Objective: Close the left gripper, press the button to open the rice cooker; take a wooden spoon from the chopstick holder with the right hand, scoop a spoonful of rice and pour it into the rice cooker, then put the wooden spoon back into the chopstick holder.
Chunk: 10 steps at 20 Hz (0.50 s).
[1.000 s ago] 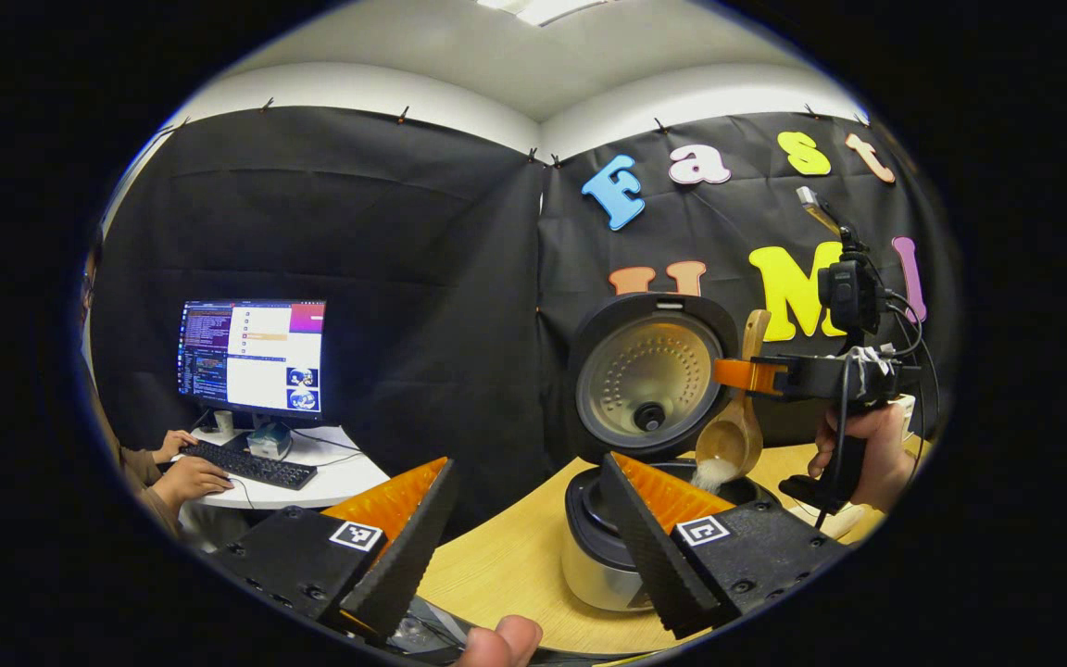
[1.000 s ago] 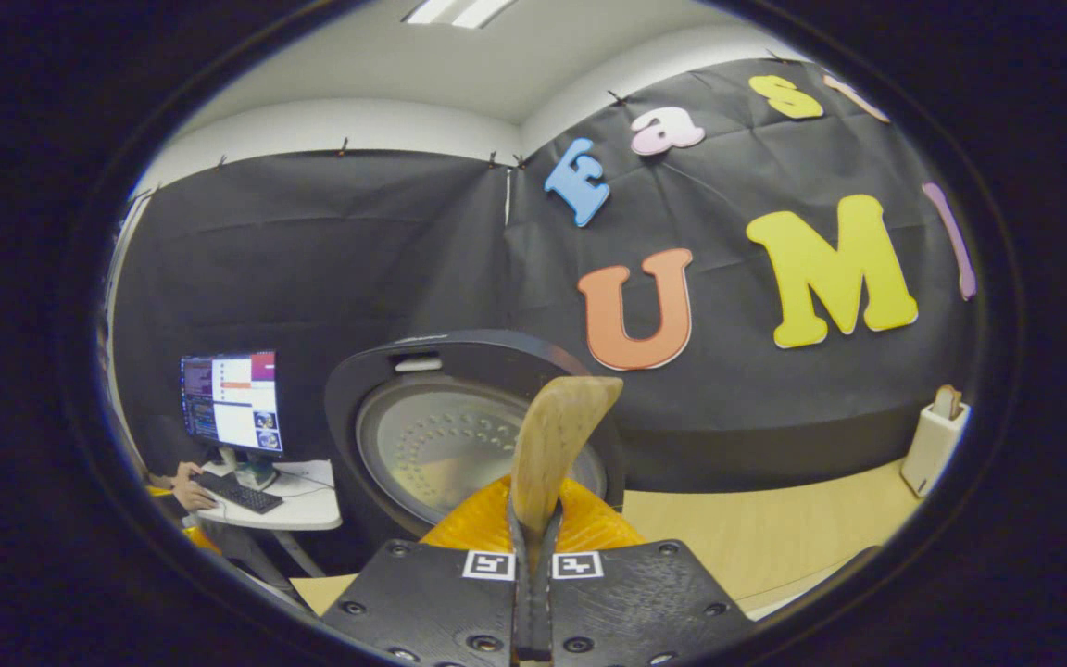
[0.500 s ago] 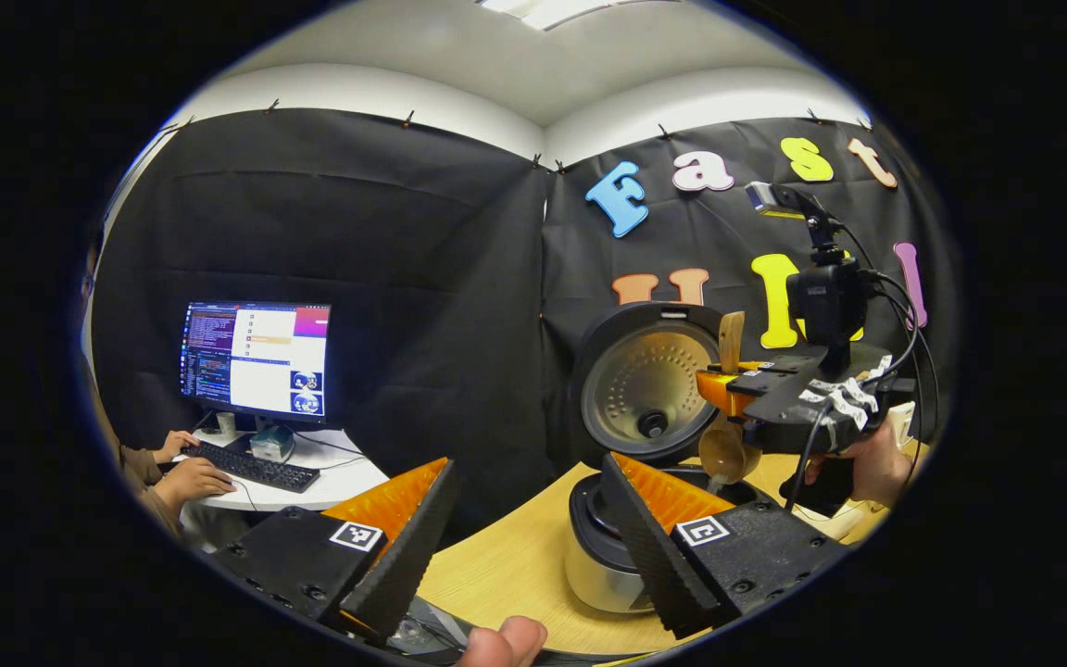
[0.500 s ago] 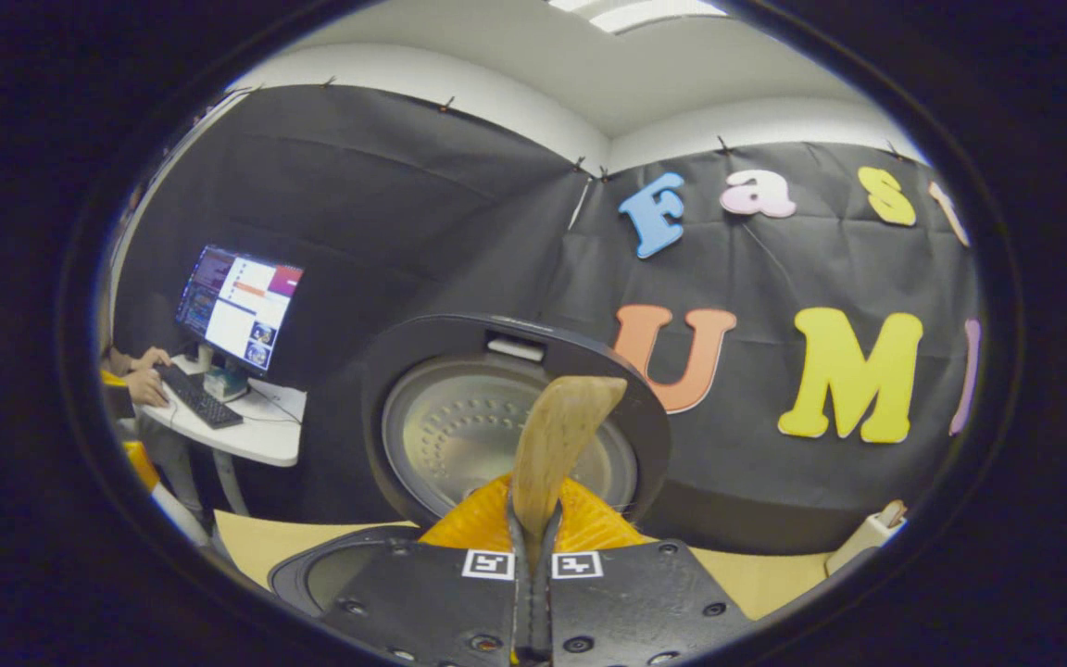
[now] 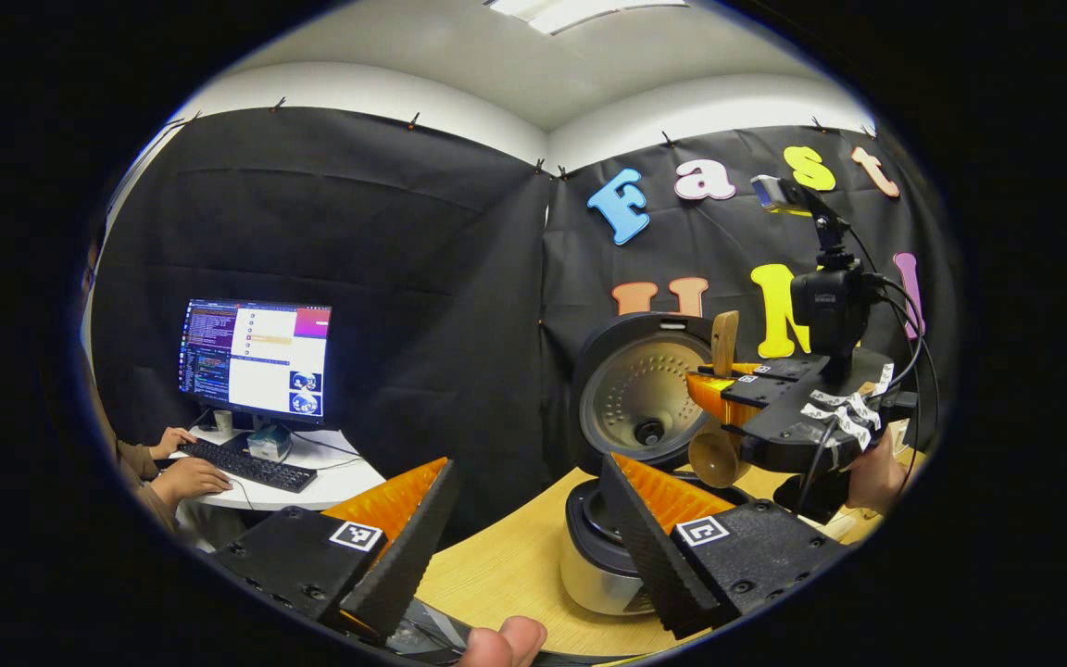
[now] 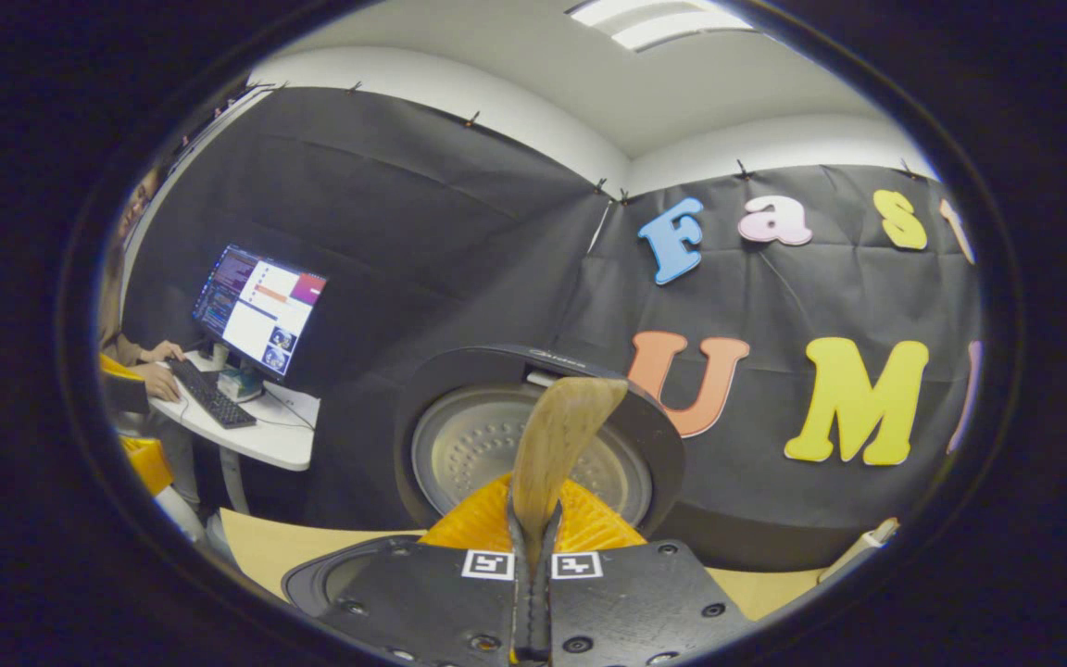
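My left gripper (image 5: 524, 519): black screwed plates, square coded markers, ribbed orange jaws. Right gripper (image 6: 533, 519): identical.

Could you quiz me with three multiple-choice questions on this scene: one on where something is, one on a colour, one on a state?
1. Where is the round bowl of the tan wooden spoon?
A. Above the open pot
B. On the desk
C. On the floor

2. What colour are the ridged finger pads?
A. Green
B. Orange
C. White

3. How is the black round rice cooker lid?
A. Shut
B. Removed
C. Raised open

Answers: 1 A, it hangs over the rice cooker; 2 B, orange ridges show; 3 C, its metal underside faces us.
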Each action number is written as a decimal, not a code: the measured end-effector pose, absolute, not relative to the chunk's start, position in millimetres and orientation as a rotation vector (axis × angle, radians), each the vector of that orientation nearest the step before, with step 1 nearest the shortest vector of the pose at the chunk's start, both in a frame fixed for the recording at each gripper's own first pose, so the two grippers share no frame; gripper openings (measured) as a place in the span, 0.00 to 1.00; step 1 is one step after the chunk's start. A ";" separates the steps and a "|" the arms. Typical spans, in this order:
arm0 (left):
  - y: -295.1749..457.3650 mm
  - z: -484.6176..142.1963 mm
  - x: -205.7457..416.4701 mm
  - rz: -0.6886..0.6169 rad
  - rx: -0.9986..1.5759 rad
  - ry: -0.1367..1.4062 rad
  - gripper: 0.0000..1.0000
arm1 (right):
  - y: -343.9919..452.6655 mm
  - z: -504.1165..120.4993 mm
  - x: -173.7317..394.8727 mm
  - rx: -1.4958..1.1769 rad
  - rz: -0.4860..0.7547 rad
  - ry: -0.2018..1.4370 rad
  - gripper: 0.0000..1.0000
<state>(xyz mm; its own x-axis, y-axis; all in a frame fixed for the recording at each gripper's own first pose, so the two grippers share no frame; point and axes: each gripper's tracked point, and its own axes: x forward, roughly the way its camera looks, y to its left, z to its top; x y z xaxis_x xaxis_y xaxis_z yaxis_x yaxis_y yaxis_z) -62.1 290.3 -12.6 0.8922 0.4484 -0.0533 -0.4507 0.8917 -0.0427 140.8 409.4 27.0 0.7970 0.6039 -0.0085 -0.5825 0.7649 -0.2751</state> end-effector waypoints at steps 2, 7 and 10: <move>289.8 -11.6 -61.0 0.465 -0.062 0.038 0.99 | 402.0 30.2 138.3 -0.224 0.646 -0.072 0.00; 279.6 -10.0 -58.2 0.447 -0.054 0.038 0.98 | 364.9 48.6 138.3 0.027 0.638 -0.006 0.02; 263.1 -8.5 -54.1 0.406 -0.051 0.047 0.98 | 326.9 62.7 142.8 0.186 0.612 0.027 0.00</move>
